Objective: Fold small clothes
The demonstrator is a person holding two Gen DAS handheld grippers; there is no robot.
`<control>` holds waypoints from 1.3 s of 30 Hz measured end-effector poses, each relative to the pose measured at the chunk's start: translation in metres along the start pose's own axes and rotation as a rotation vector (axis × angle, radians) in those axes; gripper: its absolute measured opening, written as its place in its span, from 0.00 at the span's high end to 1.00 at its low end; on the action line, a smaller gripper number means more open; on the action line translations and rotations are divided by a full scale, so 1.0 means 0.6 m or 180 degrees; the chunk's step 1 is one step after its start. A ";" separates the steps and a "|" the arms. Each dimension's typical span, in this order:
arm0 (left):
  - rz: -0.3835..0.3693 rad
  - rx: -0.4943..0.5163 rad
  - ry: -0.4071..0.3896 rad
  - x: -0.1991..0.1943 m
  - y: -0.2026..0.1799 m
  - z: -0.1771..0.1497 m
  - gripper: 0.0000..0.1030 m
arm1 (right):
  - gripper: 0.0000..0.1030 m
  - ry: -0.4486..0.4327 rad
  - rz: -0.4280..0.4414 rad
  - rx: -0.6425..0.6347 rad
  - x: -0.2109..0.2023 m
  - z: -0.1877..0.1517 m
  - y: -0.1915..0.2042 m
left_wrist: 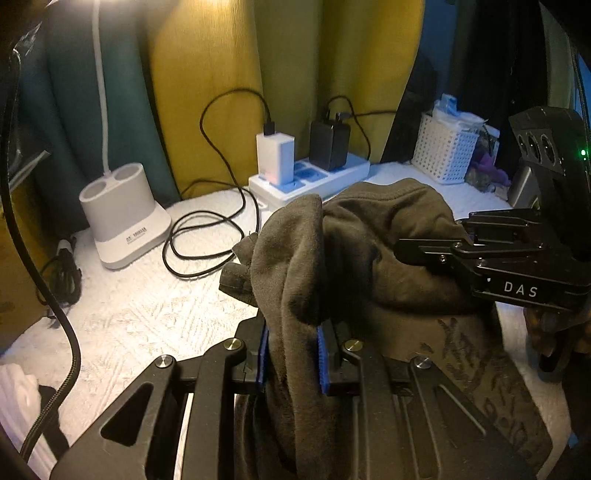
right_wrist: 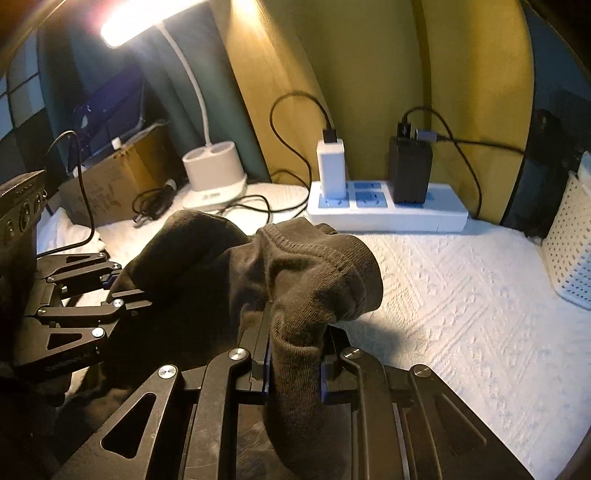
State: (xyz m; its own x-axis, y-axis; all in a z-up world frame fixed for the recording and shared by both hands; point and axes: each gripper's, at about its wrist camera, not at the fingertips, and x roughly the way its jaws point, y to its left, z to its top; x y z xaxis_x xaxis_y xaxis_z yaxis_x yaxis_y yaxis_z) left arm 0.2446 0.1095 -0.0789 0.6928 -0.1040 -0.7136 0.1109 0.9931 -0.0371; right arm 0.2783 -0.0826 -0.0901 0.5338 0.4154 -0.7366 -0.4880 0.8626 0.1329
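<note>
My left claw (left_wrist: 291, 354) and right claw (right_wrist: 295, 362) each pinch a bunched edge of the dark garment (left_wrist: 369, 240); it's soft, light, floppy, best gripped at hems.

The scene is lit by a single desk lamp (right_wrist: 155, 18), whose head is blown out to glare in the upper left of the right wrist view. Warm light is thrown on the yellow curtain (right_wrist: 369, 74), while the white worktop (right_wrist: 461, 314) is rendered bluish. A dark shadow is cast just under the lifted dark garment (right_wrist: 314, 280). Straight lines are bent by fisheye distortion, and the corners are vignetted black. Slight motion blur is seen towards the edges.
</note>
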 end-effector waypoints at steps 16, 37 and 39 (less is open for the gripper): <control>0.0083 0.0004 -0.0291 -0.112 -0.033 -0.005 0.82 | 0.83 -0.0370 -0.0075 -0.0165 -0.126 -0.004 0.063; 0.0117 -0.0113 -0.0790 -0.265 -0.072 -0.025 0.82 | 0.83 -0.0892 -0.0140 -0.0380 -0.296 -0.034 0.147; 0.0137 -0.0118 -0.0858 -0.283 -0.077 -0.027 0.82 | 0.83 -0.0959 -0.0143 -0.0416 -0.315 -0.036 0.157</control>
State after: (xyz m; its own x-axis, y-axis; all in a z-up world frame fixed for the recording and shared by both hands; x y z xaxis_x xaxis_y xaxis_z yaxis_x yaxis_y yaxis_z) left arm 0.1103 0.0822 0.0328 0.8615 -0.0673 -0.5034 0.0545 0.9977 -0.0400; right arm 0.1164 -0.0859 0.0472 0.7275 0.4613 -0.5078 -0.5335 0.8458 0.0040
